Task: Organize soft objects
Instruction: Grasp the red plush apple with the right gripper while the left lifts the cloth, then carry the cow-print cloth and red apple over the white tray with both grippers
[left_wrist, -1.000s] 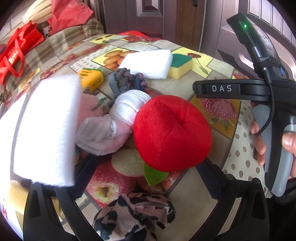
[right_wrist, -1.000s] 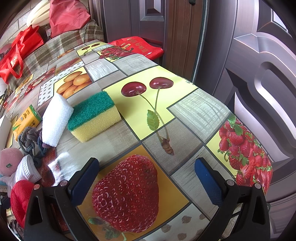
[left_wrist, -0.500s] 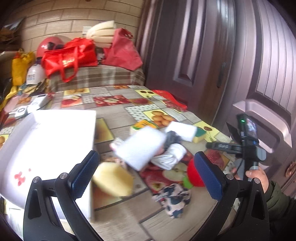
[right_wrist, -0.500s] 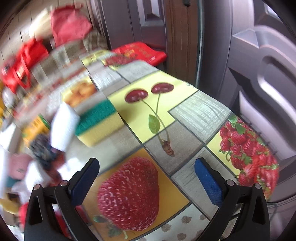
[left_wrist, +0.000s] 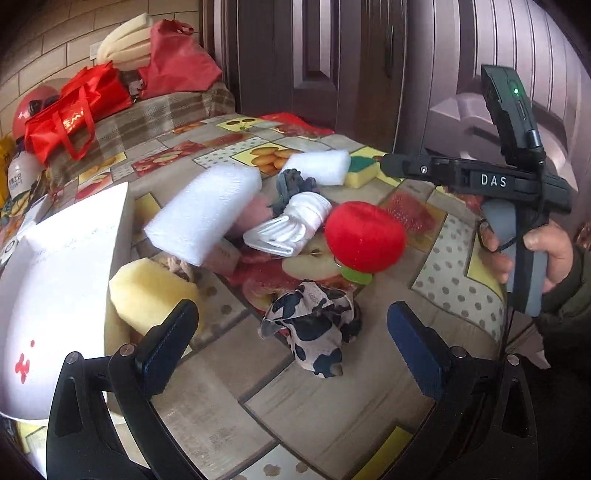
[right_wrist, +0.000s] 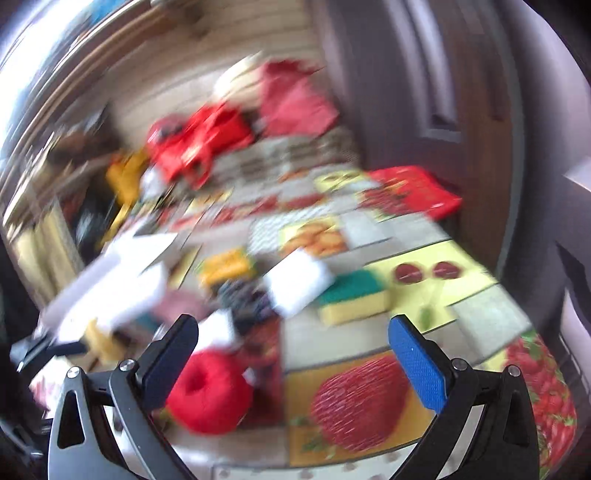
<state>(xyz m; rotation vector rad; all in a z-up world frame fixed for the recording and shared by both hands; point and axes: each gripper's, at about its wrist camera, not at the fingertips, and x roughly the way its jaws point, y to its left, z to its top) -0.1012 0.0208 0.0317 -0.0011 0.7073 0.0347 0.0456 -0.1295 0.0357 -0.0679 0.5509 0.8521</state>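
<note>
Between the spread left jaws, cow-print cloth, red plush beyond

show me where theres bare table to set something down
Bare patches: the near table edge in front of the cow-print cloth, and the dotted corner between the red plush and the right gripper. Crowded: the middle, where white foam, socks and sponges bunch beside the box.
</note>
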